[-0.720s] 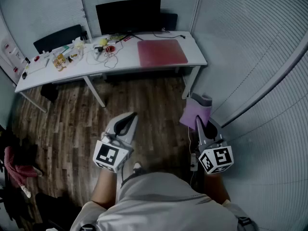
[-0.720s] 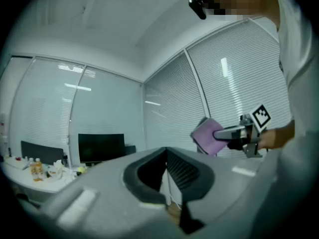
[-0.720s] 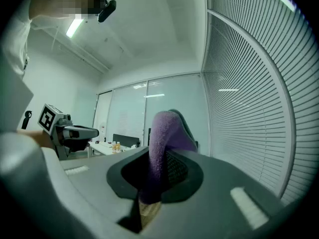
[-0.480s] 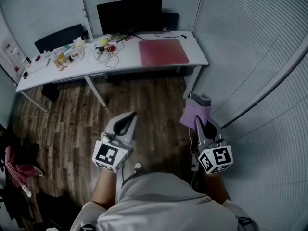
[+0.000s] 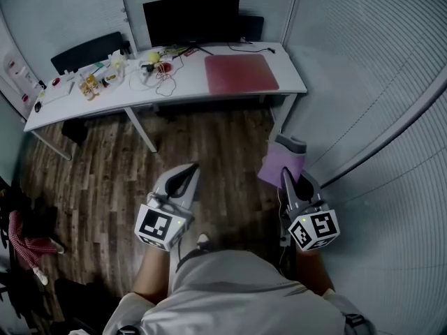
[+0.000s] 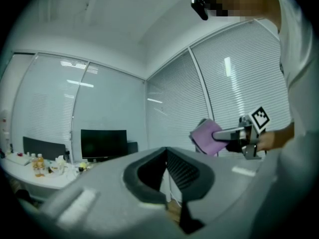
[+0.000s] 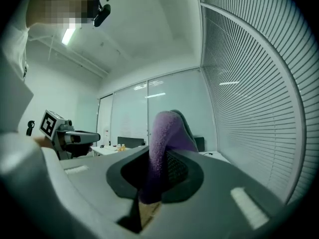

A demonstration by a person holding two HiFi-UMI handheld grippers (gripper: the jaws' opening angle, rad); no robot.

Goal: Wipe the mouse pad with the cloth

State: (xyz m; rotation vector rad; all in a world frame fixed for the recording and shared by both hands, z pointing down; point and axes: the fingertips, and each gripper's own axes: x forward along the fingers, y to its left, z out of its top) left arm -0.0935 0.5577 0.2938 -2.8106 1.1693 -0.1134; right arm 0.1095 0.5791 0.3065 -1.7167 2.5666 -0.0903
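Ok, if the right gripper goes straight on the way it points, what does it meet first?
Nothing close: beyond the cloth it holds, the right gripper looks free over open floor. Farther on, probably the white desk, at its right end by the red mouse pad; depth is unclear.

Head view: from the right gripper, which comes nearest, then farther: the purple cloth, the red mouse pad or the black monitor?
1. Purple cloth, clamped in the right gripper's jaws.
2. Red rectangular mouse pad, on the white desk's right end.
3. Black flat monitor, at the desk's back edge, behind the pad.
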